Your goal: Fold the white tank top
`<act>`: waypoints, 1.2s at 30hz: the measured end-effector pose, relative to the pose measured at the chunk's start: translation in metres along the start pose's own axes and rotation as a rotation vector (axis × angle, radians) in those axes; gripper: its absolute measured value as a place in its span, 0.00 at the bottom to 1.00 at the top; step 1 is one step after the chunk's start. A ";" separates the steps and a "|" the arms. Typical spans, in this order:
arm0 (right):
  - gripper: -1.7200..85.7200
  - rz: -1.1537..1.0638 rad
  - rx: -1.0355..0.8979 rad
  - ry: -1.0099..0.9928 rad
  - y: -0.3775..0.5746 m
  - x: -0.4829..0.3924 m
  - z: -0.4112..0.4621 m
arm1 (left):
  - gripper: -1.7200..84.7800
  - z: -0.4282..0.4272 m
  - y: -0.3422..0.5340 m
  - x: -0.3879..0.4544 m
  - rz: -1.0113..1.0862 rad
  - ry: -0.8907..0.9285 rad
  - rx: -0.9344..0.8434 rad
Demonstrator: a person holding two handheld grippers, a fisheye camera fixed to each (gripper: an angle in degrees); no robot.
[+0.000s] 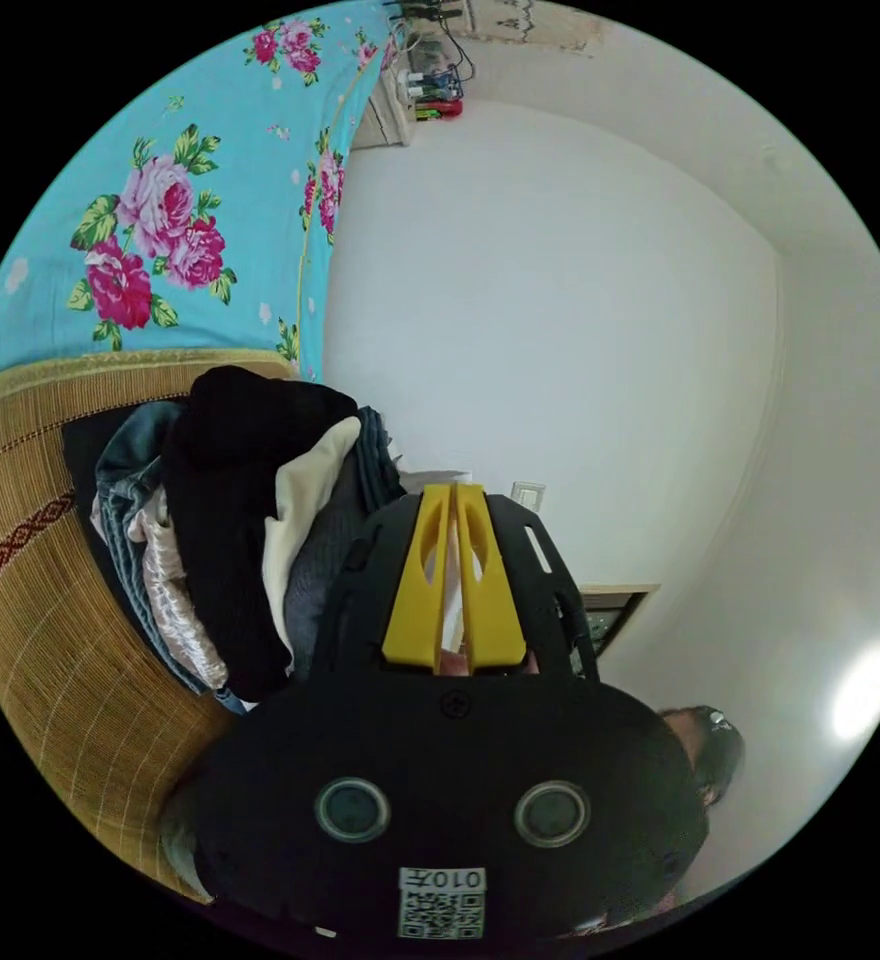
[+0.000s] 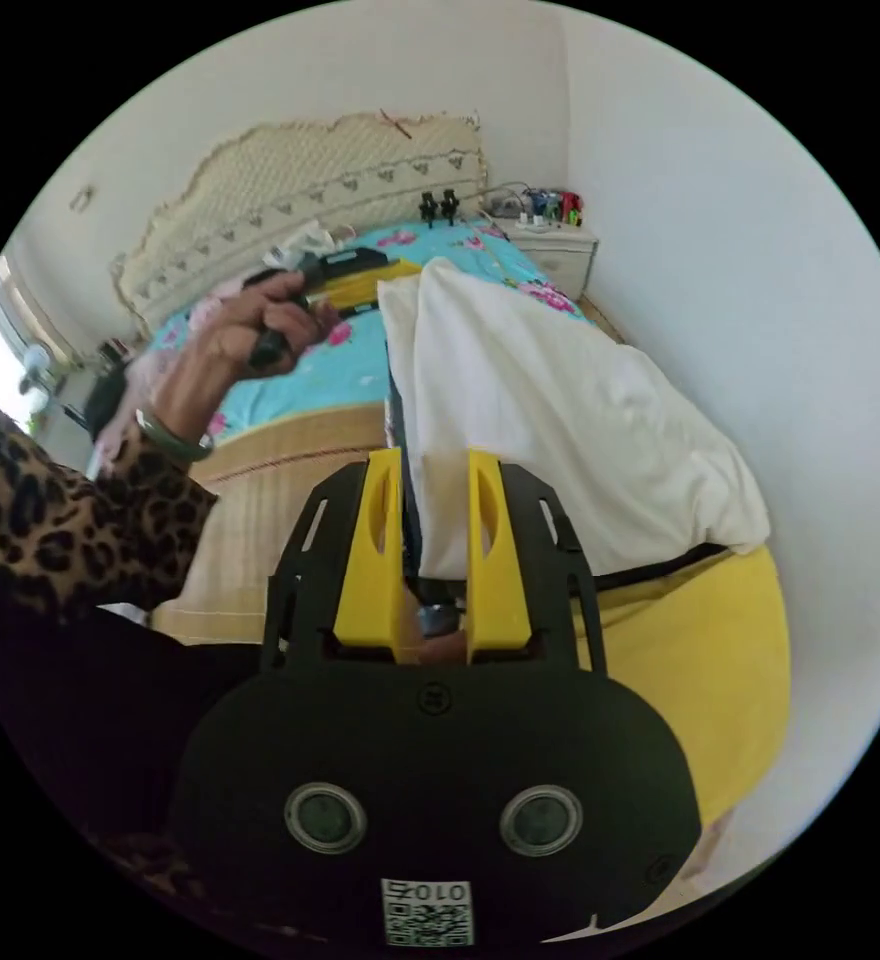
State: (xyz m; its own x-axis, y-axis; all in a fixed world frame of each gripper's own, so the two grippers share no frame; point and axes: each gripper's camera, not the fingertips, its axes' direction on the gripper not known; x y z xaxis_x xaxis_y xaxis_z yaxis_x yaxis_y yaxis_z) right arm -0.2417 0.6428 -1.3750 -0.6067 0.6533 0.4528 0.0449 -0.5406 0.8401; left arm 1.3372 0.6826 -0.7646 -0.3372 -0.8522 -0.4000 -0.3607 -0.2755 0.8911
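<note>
White tank top: you have it lifted off the bed, its long axis running from the right gripper away toward the headboard end, draped over darker and yellow cloth, probably raised to find an edge before folding. Your right gripper's jaws stand a little apart with white fabric between them; whether both press on it I cannot tell. Your left gripper has its jaws nearly closed, a sliver of something pale between them, aimed at the clothes pile on the woven mat.
</note>
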 end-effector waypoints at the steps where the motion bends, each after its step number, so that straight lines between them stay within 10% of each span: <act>1: 0.09 -0.021 -0.018 0.041 0.005 -0.014 0.010 | 0.02 -0.006 -0.001 -0.004 -0.015 0.005 0.014; 19: 0.06 0.013 0.002 -0.160 0.094 -0.101 0.073 | 0.02 0.053 0.051 0.053 0.233 0.036 -0.258; 26: 0.05 -0.053 0.005 -0.315 0.120 -0.103 0.050 | 0.02 0.119 0.067 0.031 0.346 -0.280 -0.373; 36: 0.05 0.329 0.384 -0.463 0.294 -0.029 -0.070 | 0.02 0.121 0.087 0.038 0.311 -0.129 -0.364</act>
State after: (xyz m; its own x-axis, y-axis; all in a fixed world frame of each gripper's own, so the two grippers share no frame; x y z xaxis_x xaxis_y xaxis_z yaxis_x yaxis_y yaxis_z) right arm -0.2668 0.4279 -1.1622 -0.1158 0.6930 0.7116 0.4992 -0.5788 0.6449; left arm 1.1878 0.6796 -0.7282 -0.4933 -0.8633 -0.1063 0.0938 -0.1742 0.9802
